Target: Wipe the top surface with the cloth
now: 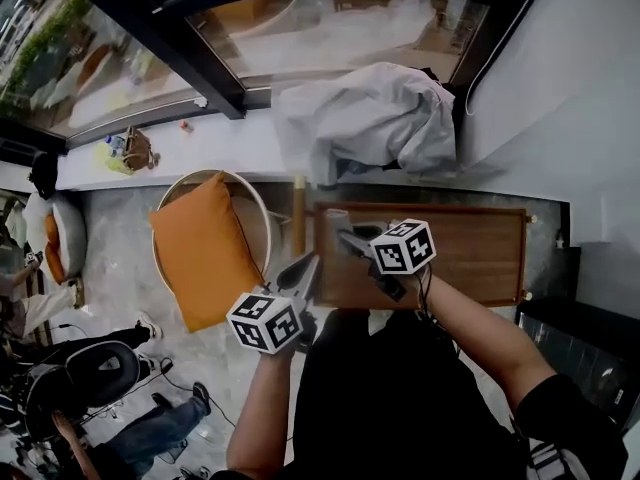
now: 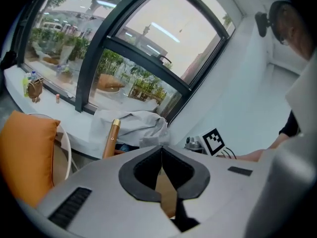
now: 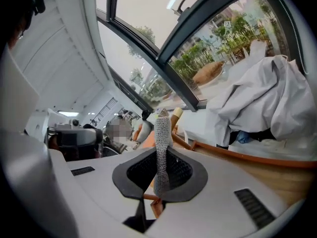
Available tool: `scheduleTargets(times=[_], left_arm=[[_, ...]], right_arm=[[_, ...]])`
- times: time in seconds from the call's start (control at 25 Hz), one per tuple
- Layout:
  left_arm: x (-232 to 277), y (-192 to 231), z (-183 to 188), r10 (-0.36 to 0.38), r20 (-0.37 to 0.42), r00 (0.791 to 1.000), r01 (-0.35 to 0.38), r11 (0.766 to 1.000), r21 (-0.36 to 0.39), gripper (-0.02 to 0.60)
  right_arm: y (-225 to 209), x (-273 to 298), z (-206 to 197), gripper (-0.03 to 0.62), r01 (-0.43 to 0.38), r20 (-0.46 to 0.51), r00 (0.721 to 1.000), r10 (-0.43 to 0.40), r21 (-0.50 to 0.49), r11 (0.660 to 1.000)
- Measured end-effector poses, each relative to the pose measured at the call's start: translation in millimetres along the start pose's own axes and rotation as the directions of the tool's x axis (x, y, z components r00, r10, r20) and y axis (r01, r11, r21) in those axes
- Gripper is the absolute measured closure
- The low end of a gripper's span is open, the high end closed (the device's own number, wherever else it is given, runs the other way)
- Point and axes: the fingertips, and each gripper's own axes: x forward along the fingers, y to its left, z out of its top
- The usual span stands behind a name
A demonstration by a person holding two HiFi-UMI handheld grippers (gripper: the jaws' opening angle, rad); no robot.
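Pinched grey knit cloth (image 3: 161,133) in right tongs (image 3: 161,150), narrow strip standing upright past tips, above left end of table (image 1: 480,253). Pressed left tongs (image 2: 161,150) tip to tip on nothing, just beside table's left edge. Noted table: brown wood, rectangular, low raised rim. Behind it, on white sill: crumpled white sheet (image 1: 370,118), bulky, soft folds. Left of table: orange cushion (image 1: 205,253), squarish, plump, tilted in round white-rimmed chair (image 1: 255,196). Beyond sill: dark-framed window (image 1: 190,43).
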Motion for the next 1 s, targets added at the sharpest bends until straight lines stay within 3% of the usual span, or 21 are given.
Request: scheduleTargets(times=[0.2,0.44,1.0], left_arm=[[7.1,0.7,5.2,-0.066,-0.032,0.997,0.065,0.997,-0.027,0.571],[9.6,-7.6,6.7,-0.143,-0.024,0.989,0.143,0.99,0.004,0.571],[20.1,18.5,1.4,-0.097,-0.07,0.993,0.098,0.995,0.008,0.571]], right_arm=[[-30.4,55.1,-20.0,0.553,0.045,-0.071,0.997,-0.04,0.071,0.997],[-60.3,100.5,-39.5,0.553,0.087,-0.121,0.99,-0.073,0.117,0.989],[-109.4,118.6,-49.2,0.552,0.307,-0.178,0.943,-0.282,0.133,0.942]])
